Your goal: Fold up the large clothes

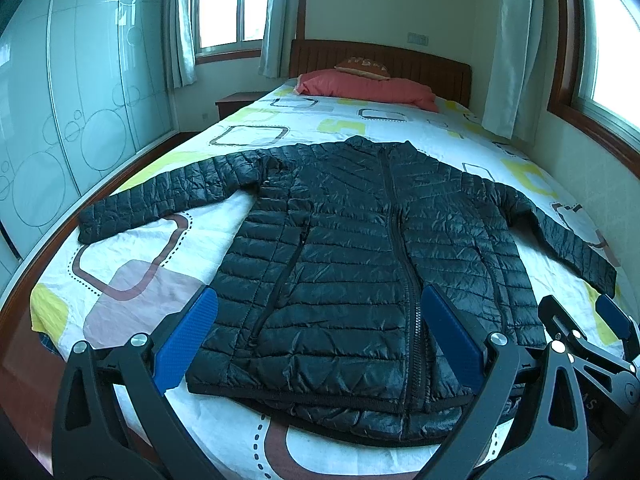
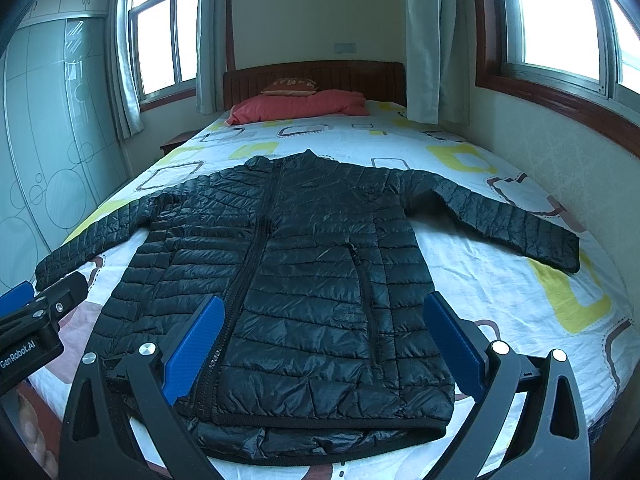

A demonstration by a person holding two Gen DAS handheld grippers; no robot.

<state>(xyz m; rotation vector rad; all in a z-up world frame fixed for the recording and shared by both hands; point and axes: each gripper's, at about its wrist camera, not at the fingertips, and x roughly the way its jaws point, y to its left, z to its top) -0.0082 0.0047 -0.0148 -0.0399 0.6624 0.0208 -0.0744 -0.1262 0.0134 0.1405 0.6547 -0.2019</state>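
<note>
Since the black quilted puffer jacket (image 1: pixel 360 248) is lying flat and zipped, front up, across the foot half of the bed with the white sheet patterned in yellow and brown squares (image 1: pixel 132 280), both sleeves stretched out sideways, no fold is yet being made. The left gripper (image 1: pixel 320 340) is being held spread wide above the hem, pinching nothing; the right gripper (image 2: pixel 324 344) is likewise being held spread and empty beside it. Probably a sleeve is being chosen first. To do it well, the left sleeve (image 1: pixel 160 204) is best being taken near the cuff, lifted only slightly, and laid across the chest. The slippery shell is likely being prone to sliding, so a deep pinch is advised. The red pillow (image 1: pixel 368 88) is lying well apart at the headboard.
</note>
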